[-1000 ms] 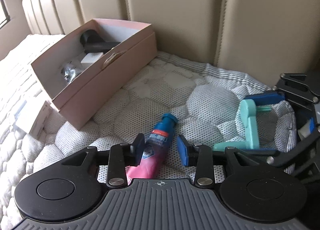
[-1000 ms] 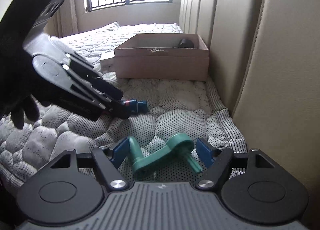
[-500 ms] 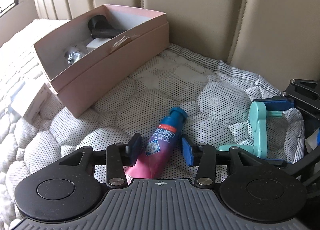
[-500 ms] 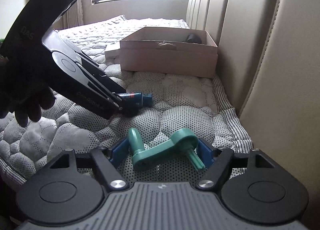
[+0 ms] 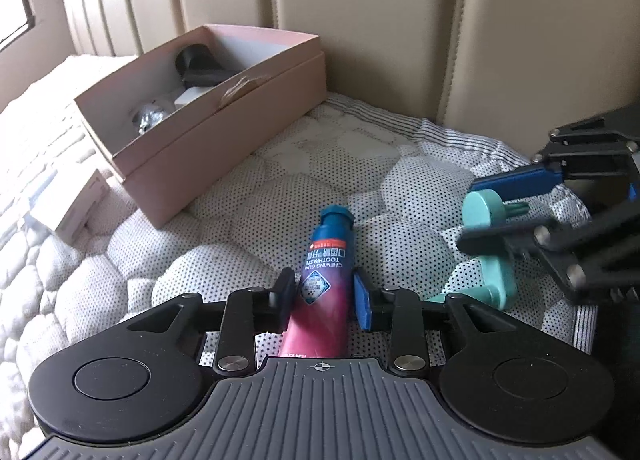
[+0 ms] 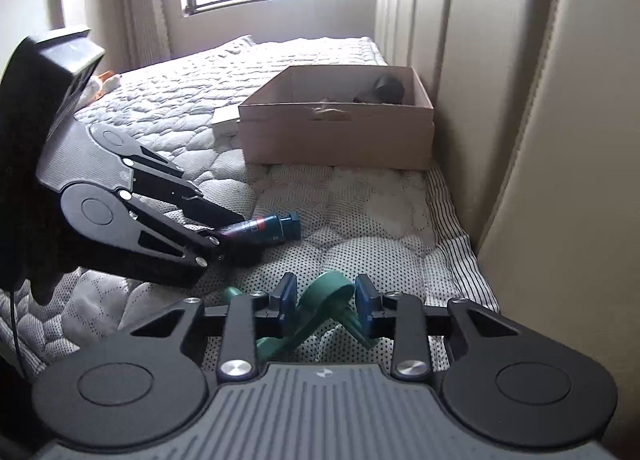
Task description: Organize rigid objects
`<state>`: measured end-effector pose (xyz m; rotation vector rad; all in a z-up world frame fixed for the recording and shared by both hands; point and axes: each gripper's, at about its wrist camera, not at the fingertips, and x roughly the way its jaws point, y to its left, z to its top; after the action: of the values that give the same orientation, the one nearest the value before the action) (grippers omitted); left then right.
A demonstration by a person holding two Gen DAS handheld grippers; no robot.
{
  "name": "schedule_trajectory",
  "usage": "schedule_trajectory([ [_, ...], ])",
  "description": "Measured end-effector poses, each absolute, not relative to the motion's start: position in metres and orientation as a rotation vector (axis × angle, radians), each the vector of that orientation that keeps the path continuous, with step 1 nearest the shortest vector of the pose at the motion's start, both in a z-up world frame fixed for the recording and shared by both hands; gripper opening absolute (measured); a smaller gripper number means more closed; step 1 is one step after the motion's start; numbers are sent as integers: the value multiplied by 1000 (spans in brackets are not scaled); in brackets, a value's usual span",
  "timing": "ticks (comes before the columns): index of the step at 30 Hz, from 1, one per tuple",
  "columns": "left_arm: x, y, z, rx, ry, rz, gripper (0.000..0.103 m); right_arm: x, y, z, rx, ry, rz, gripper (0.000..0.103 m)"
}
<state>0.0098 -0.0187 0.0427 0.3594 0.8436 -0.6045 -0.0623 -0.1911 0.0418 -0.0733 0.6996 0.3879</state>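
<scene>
on a quilted, dotted white mattress (image 5: pixel 248 227) against a beige padded headboard (image 5: pixel 360 19), largest to smallest:

- open pale pink cardboard box (image 5: pixel 240 111), near the headboard, well apart from both grippers; holds a black cylindrical item (image 5: pixel 196 63), a shiny metallic piece (image 5: pixel 148 119) and something white, none clear enough to name.
- small white carton (image 5: pixel 76 207), just beside the box's outer corner, partly cut off.
- pink-and-blue plastic toothpaste tube with blue cap (image 5: pixel 326 276), lying flat, cap towards the box. judged light, soft-walled and somewhat slippery; best taken across the firmer middle or shoulder, not the flat tail. its tail end is hidden under the gripper body.
- teal rigid plastic crank-shaped handle (image 6: pixel 320 312), lying near the tube, towards the headboard side. judged light, stiff and awkwardly shaped; the straight arm between its two round ends looks the surest hold. its lower end is hidden behind the fingers.
- left gripper (image 5: pixel 325 296): jaws closing about the tube's middle; the pads appear to touch its sides, and a firm grip cannot be confirmed.
- right gripper (image 6: pixel 325 300): jaws closing on the teal handle, pads appearing pressed to it.
</scene>
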Motion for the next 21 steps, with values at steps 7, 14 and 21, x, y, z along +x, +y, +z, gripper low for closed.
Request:
schedule_trajectory([
  [7, 8, -21, 43, 362, 872, -565, 35, -78, -186, 43, -136, 651, 434, 76],
  [14, 6, -14, 42, 315, 893, -554, 35, -70, -168, 25, -240, 699, 452, 76],
  [21, 6, -17, 38, 319, 878, -562, 36, -75, -165, 31, -262, 689, 439, 72],
])
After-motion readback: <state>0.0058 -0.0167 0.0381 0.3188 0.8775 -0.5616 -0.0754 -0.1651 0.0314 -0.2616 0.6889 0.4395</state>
